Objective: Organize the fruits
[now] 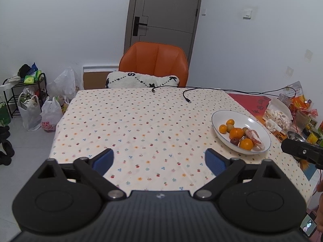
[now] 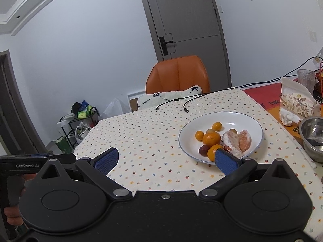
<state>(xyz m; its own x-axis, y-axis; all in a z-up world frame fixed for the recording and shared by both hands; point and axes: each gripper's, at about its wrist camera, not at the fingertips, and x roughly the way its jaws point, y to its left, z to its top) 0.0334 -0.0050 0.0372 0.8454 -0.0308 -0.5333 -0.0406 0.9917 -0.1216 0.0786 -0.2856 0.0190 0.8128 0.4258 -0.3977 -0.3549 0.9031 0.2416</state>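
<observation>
Left wrist view: the left gripper [image 1: 159, 162] hangs above the table with its jaws wide apart and nothing between them; its two blue ribbed rubber pads [image 1: 104, 161] sit on matte black plastic fingers; beneath them lies a cream cotton tablecloth [image 1: 131, 121] printed with small fruit and flower motifs; to the right on it rests a shallow white ceramic plate with a thin blue rim [image 1: 262, 129]; the plate holds four round orange citrus fruits [image 1: 236, 133], two small pale green fruits, one dark red glossy fruit [image 1: 234, 141] and peeled citrus pieces [image 1: 255, 139] with white pith; the peeled pieces overlap here, so their number is clearer from the other camera; two black cables [image 1: 185, 96] trail across the far edge; behind stands one orange leather chair [image 1: 154, 60] carrying one fuzzy white cushion [image 1: 141, 79] with black stitching.

Right wrist view: the right gripper [image 2: 165, 159] likewise has its jaws spread and empty, over the cloth just short of the plate [image 2: 248, 121]; two peeled halves [image 2: 232, 143] lie side by side there; further right sit one steel bowl [image 2: 313, 133] and one clear bag of nougat pieces [image 2: 296, 102].
</observation>
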